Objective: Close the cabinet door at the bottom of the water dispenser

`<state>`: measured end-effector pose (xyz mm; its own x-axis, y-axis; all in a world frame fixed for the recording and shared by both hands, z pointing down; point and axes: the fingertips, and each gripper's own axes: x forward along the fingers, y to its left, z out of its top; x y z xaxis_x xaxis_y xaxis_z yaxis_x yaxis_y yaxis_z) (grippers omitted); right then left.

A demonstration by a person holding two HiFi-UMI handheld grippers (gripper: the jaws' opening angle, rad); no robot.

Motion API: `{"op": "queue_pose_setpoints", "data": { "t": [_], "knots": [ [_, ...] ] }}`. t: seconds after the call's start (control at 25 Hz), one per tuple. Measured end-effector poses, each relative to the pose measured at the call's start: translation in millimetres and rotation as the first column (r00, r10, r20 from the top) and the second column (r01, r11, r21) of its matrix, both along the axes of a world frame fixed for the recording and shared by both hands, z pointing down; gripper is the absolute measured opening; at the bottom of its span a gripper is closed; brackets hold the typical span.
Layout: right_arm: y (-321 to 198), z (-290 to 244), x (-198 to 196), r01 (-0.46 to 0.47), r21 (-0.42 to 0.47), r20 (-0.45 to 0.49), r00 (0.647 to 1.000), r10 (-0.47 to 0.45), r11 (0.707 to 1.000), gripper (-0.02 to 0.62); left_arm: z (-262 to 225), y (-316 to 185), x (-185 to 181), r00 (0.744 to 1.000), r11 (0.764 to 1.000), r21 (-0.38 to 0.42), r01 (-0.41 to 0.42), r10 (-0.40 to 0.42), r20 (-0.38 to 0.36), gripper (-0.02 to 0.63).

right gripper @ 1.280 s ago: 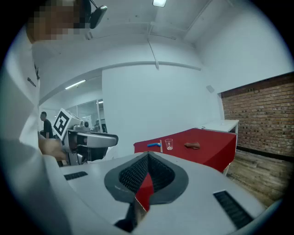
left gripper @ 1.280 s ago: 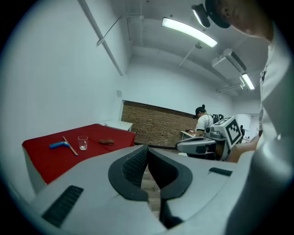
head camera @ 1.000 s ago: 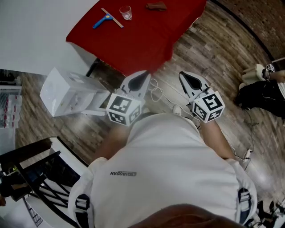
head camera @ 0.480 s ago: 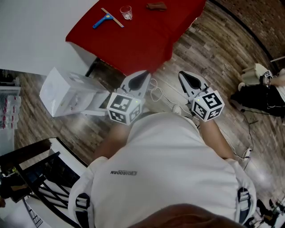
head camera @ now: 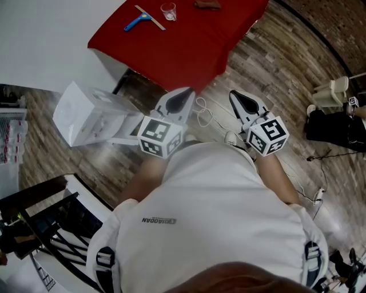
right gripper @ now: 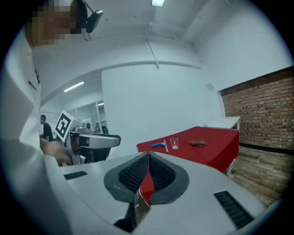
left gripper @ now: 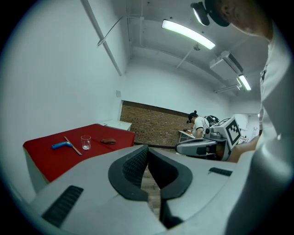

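Right now, in the head view, a person in a white shirt (head camera: 217, 217) is standing over a wood floor (head camera: 274, 63) and holding both grippers out ahead. The left gripper (head camera: 184, 96) is pointing toward the near edge of a red table (head camera: 183, 40), and the right gripper (head camera: 237, 98) is sitting just right of it. The water dispenser (head camera: 91, 111) is standing on the floor, to the left of the left gripper. A pale panel (head camera: 123, 136) is jutting from its near side toward that gripper. It is looking like the open cabinet door, though from above I cannot be sure. A blue squeegee (head camera: 136, 22), a glass (head camera: 168, 10) and a brown object (head camera: 206, 4) are lying on the far part of the table.

In the left gripper view, its fingers are meeting at the tips, clenched on nothing. A brick wall (left gripper: 156, 124) is running across the far end of the room.

In the right gripper view, its fingers are likewise pressing together with nothing between them. The red table is showing beyond them.
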<state>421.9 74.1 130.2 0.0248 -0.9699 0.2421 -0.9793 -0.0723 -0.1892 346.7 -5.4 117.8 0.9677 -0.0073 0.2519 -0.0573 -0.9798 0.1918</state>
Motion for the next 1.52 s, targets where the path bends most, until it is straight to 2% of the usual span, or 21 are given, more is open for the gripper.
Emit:
{"op": "queue_pose_setpoints", "data": {
  "t": [0.48,0.72,0.92,1.04,1.24,1.36,1.52],
  "knots": [
    [-28,10,-44,0.028,0.0,0.029,0.999,-0.028,1.0,0.023,7,-25,-43,1.0,1.0,0.002,0.026,-0.026,0.005,-0.005],
    [-50,20,-67,0.111,-0.025,0.034,0.993,-0.11,0.994,0.023,11,-50,-70,0.993,0.993,-0.007,0.115,-0.115,-0.004,-0.005],
    [-72,19,-79,0.215,-0.034,0.026,0.977,-0.214,0.976,0.023,14,-62,-91,0.977,0.977,-0.018,0.211,-0.211,-0.005,-0.005],
    [-87,21,-91,0.3,-0.042,0.029,0.954,-0.299,0.953,0.023,15,-68,-108,0.957,0.956,-0.023,0.291,-0.291,-0.003,-0.005],
    [-100,27,-111,0.438,-0.068,0.044,0.899,-0.436,0.896,0.023,16,-70,-133,0.908,0.907,-0.03,0.419,-0.419,0.006,-0.005],
    [-101,24,-119,0.506,-0.07,0.038,0.863,-0.504,0.86,0.023,15,-65,-148,0.87,0.869,-0.034,0.493,-0.493,0.002,-0.005],
    [-98,23,-120,0.574,-0.072,0.034,0.819,-0.573,0.816,0.023,14,-58,-165,0.804,0.803,-0.038,0.595,-0.595,-0.003,-0.005]
  ]
}}
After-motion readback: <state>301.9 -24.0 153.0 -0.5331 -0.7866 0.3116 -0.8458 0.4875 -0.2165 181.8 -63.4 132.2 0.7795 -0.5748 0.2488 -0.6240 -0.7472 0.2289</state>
